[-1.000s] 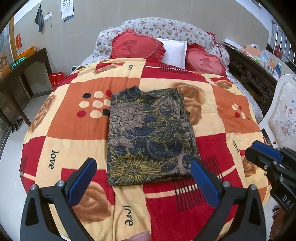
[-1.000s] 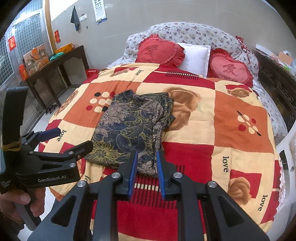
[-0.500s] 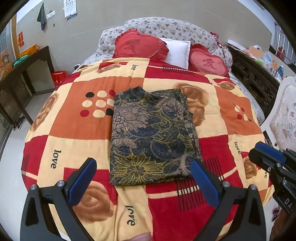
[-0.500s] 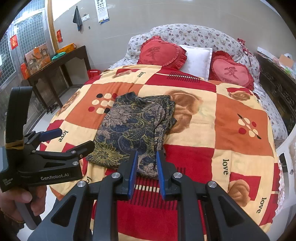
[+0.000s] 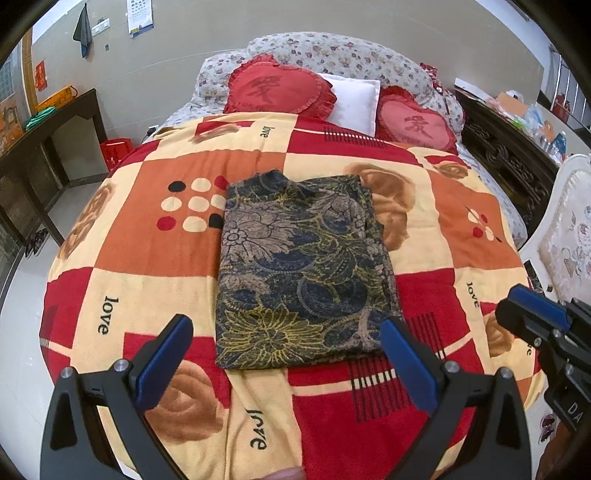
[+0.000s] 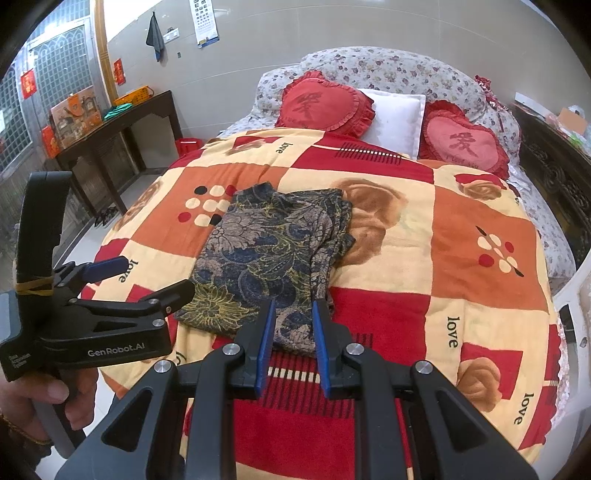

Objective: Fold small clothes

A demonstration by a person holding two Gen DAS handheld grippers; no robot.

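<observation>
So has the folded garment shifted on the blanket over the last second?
No. The garment lies with its far left corner beside the blanket's dot pattern, as before; only the camera framing drifted slightly.

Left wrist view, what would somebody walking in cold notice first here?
Probably the dark floral folded garment, lying flat in the middle of the loud red, orange and cream blanket. Next, the two red heart cushions against the white pillow at the head of the bed.

Wall calendar [image 6: 202,23] is cut off; its print is unreadable.
</observation>
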